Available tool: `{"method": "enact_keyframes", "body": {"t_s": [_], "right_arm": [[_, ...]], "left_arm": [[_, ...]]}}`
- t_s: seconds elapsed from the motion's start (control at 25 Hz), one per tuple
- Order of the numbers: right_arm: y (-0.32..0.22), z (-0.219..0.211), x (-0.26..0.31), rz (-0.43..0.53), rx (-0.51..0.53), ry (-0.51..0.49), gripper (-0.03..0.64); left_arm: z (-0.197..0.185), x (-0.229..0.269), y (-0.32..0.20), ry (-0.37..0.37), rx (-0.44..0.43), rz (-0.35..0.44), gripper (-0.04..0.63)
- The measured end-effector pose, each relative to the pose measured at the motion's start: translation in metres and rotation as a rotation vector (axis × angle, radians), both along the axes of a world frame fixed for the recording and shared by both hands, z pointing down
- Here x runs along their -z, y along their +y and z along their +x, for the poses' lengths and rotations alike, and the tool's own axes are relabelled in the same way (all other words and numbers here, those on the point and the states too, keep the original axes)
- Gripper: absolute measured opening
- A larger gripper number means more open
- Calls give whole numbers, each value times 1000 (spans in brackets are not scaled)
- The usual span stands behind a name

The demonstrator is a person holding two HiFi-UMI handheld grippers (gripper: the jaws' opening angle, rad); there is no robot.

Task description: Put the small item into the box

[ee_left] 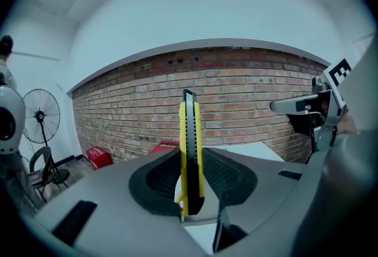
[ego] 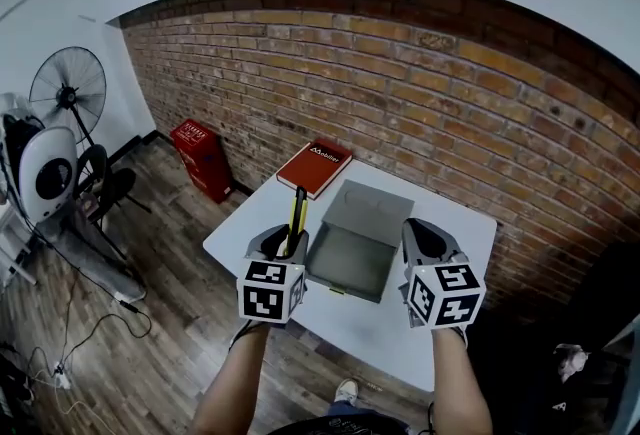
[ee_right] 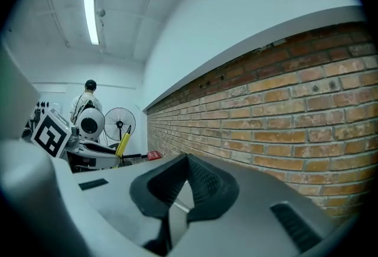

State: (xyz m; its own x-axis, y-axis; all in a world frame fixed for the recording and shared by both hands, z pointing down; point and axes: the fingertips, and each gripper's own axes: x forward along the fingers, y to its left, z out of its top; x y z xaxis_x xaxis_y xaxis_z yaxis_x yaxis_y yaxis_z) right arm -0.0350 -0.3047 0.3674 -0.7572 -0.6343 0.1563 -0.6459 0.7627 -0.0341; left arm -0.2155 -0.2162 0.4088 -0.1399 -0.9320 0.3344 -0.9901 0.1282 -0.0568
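Observation:
A yellow and black utility knife (ego: 296, 213) stands upright between the pads of my left gripper (ego: 288, 241), which is shut on it just left of the box. In the left gripper view the knife (ee_left: 190, 149) rises well above the left gripper (ee_left: 191, 158). The grey box (ego: 352, 248) lies open on the white table (ego: 450, 213), its lid tipped back toward the wall. My right gripper (ego: 420, 235) hovers at the box's right side. Its pads meet at the tip with nothing between them in the right gripper view (ee_right: 186, 162).
A red book (ego: 314, 166) lies at the table's far edge, against the brick wall (ego: 420, 93). On the floor to the left are a red crate (ego: 203, 158), a standing fan (ego: 68, 88) and cables. A person (ee_right: 88, 96) stands far off.

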Motion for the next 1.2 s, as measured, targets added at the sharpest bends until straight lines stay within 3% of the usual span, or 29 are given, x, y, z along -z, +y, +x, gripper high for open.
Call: {"method": "enact_keyframes", "body": {"t_s": [0.6, 1.2], "right_arm": [[-79, -3, -16, -38, -44, -18, 20], [-98, -23, -18, -18, -290, 10, 20]], "left_arm": [[-6, -6, -90, -12, -49, -29, 129], [-43, -11, -156, -8, -303, -14, 129]]}}
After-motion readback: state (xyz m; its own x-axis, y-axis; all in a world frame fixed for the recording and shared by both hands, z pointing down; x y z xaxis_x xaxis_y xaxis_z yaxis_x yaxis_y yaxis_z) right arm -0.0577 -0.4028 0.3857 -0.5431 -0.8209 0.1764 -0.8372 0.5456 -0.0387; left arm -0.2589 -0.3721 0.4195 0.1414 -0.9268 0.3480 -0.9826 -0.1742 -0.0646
